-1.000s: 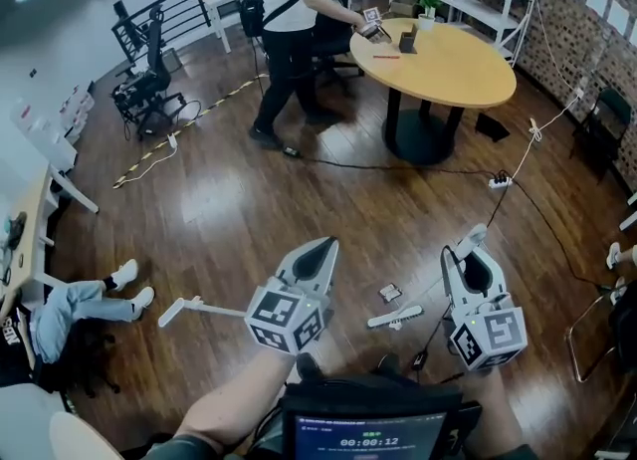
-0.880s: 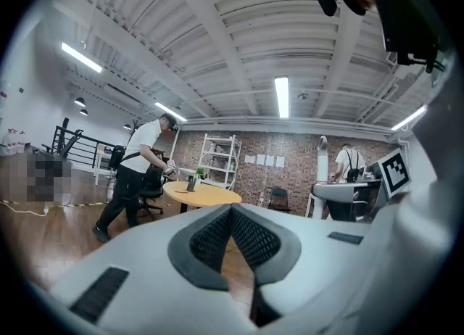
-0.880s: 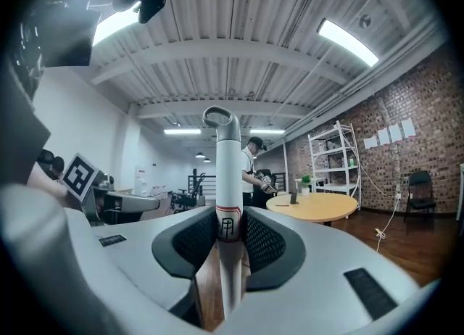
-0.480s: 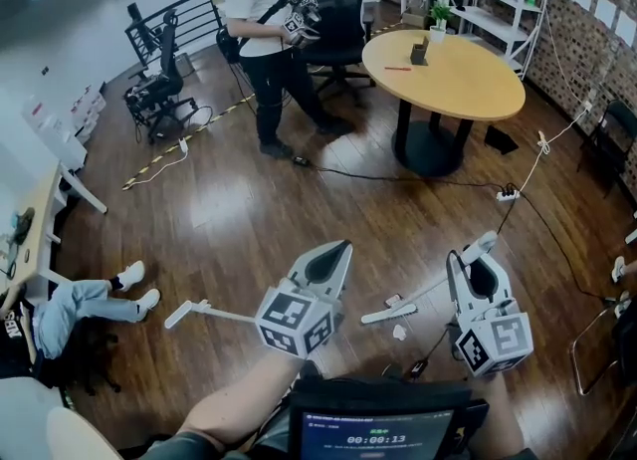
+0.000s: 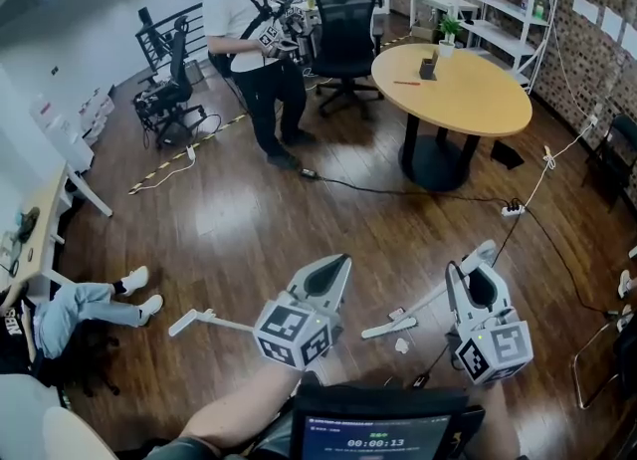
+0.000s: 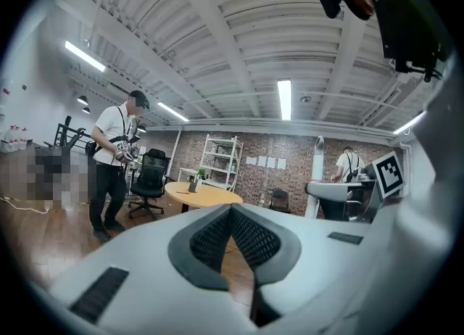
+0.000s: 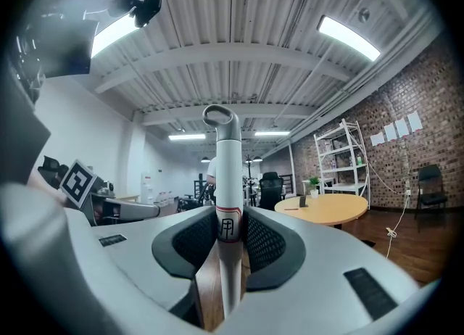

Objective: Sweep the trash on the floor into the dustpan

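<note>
Head view: trash point(image 5: 401, 345) on floor just beside broom head point(image 5: 388, 327); I can't spot the dustpan. Left gripper view: left tongs point(image 6: 231, 209) closed, empty. Right gripper view: right tongs point(image 7: 228, 217) clamp broom handle point(image 7: 226, 174). Sweeping step, I judge; next needs the pan placed.

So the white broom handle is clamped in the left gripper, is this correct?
Not quite: the white broom handle is clamped in the right gripper, as the right gripper view shows. The left gripper has its jaws together with nothing between them.
</note>
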A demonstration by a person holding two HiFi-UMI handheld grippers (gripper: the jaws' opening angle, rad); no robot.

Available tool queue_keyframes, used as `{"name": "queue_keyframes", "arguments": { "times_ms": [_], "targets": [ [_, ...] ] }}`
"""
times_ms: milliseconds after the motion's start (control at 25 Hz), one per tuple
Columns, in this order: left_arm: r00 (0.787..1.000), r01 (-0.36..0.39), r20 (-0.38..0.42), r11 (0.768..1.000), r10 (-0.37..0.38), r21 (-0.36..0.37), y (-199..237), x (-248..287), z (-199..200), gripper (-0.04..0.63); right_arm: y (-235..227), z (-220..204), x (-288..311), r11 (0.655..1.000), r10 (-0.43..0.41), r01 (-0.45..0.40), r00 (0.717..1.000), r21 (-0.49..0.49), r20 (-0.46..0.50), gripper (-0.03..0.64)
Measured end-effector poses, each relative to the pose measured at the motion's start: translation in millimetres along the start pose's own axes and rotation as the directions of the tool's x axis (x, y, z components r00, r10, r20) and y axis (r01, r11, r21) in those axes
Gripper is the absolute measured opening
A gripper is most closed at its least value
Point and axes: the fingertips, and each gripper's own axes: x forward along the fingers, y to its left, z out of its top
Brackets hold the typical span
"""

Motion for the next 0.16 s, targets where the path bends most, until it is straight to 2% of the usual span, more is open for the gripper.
{"name": "queue_keyframes", "arguments": {
  "times_ms": [160],
  "targets": [
    [1.000,0.006,0.001,1.000,-0.006,0.011,0.7,1.8,6.0,0.011,-0.9,3.3,4.4,1.000,0.006,-0.005,1.000,0.009,-0.003,0.135]
  ]
}}
